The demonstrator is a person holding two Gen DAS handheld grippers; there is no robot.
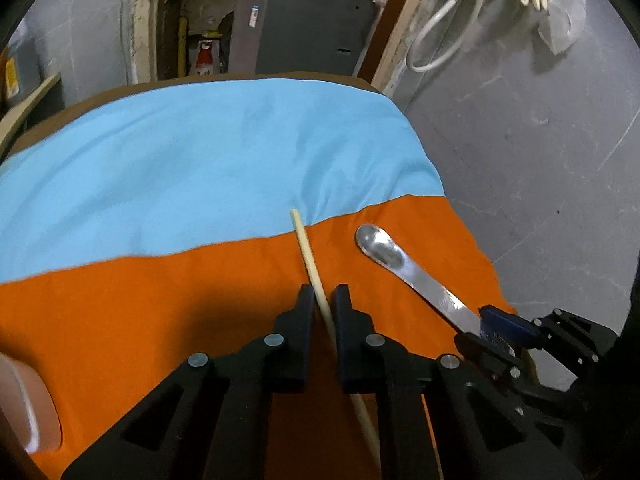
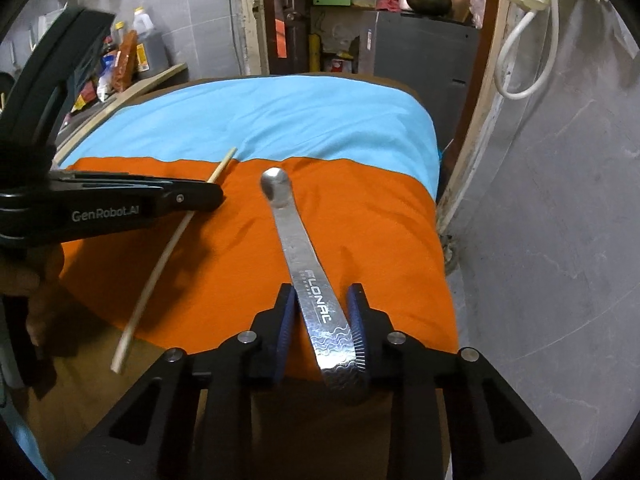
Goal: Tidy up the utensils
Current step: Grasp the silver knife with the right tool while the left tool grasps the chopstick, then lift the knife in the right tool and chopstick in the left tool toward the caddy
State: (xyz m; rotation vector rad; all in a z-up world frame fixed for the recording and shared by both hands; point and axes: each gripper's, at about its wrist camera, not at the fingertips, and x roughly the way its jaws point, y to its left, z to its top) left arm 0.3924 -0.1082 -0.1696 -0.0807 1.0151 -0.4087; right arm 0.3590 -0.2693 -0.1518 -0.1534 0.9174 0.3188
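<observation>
1. My left hand-held gripper (image 1: 324,296) is clamped on the thin pale wooden stick (image 1: 310,258).
2. My right hand-held gripper (image 2: 322,300) has the flat silver metal spoon's (image 2: 298,248) handle between its pads, over the orange cloth (image 2: 380,240).

The left gripper (image 1: 324,294) points steeply down, its 2 black fingers (image 1: 306,308) closed on a chopstick (image 1: 310,258) that runs between them; in the right wrist view it reaches in level from the left, and a hand (image 2: 30,280) shows below it at the left edge. The right gripper (image 2: 322,300) also points steeply down, its 2 blue-ribbed pads (image 2: 358,320) drawn in against the edges of a spoon (image 2: 298,248) handle. In the left wrist view the right gripper sits near right, and part of a finger (image 1: 24,404) fills the near left edge.
</observation>
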